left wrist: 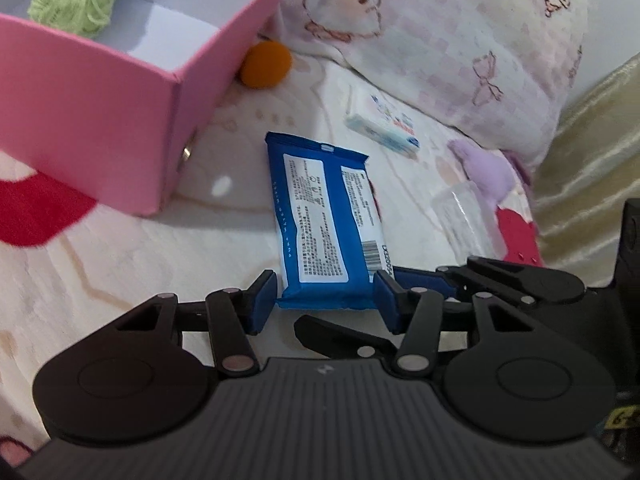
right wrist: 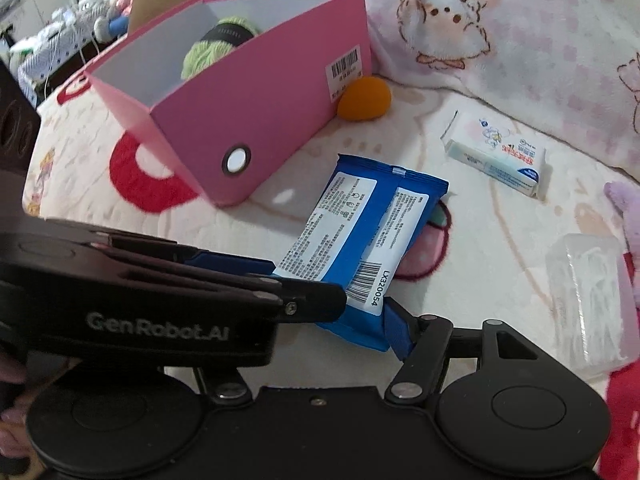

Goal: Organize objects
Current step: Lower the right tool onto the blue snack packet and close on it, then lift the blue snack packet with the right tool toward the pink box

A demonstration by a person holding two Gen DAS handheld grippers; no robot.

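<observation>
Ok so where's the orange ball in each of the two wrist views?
Left wrist view: the orange ball sits upper centre, just right of the pink box, below the pillow.
Right wrist view: the orange ball sits upper centre, against the box's barcoded far end.
Shared landmark: the blue wipes pack lies nearer the camera in both.

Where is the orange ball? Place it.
In both wrist views the orange ball lies on the bed, tucked against the pink box's far corner, below the pillow.

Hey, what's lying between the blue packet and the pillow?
The white tissue pack lies on the bedspread between the blue packet and the pillow; the right wrist view shows it best.
</observation>
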